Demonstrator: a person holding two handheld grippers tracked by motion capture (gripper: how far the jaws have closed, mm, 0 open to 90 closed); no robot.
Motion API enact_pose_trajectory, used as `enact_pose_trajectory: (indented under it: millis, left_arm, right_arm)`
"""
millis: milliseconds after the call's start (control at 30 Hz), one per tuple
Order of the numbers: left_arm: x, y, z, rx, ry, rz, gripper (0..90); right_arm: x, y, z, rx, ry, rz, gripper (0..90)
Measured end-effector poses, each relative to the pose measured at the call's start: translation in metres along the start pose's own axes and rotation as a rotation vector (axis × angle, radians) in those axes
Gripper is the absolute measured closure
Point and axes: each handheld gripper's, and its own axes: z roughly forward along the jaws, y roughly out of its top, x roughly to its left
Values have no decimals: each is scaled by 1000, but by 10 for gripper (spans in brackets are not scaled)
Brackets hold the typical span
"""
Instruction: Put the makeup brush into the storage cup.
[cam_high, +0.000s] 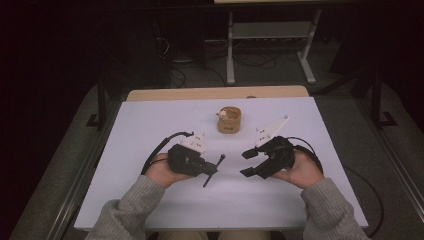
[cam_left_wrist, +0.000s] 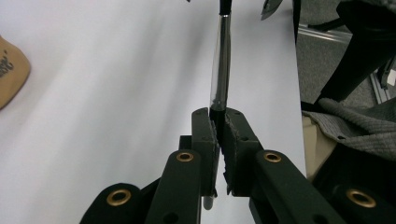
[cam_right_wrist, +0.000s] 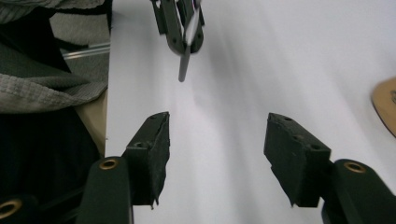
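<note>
The left gripper (cam_high: 212, 169) fingers (cam_high: 207, 167) are clenching a pen (cam_high: 214, 167) in the high view, near the table (cam_high: 150, 130) middle, while the right gripper (cam_high: 248, 162) is gaping, released, just right of it. A tan cup (cam_high: 229, 120) is standing farther off, probably waiting for the pen.

In the left gripper view the pads are pinching the pen's (cam_left_wrist: 220, 79) dark end, so its barrel is pointing away. The cup's (cam_left_wrist: 10, 70) lettering is sitting too cropped to read.

In the right gripper view the jaws are standing apart, nothing between, facing the pen (cam_right_wrist: 186, 56).
</note>
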Motion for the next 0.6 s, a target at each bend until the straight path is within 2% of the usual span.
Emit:
enact_pose_trajectory:
  millis: [167,367,600]
  left_arm:
    - [8,6,-2,3,-1,3,839]
    - [18,11,-4,-11,-4,-14,839]
    - [24,20,-9,-19,6,-11,839]
  right_arm:
    - [-3,-15,-7,-36,-21,47,358]
    - [-5,-34,-11,-73,-47,100,338]
    - [-6,-54,-16,-112,-81,154,320]
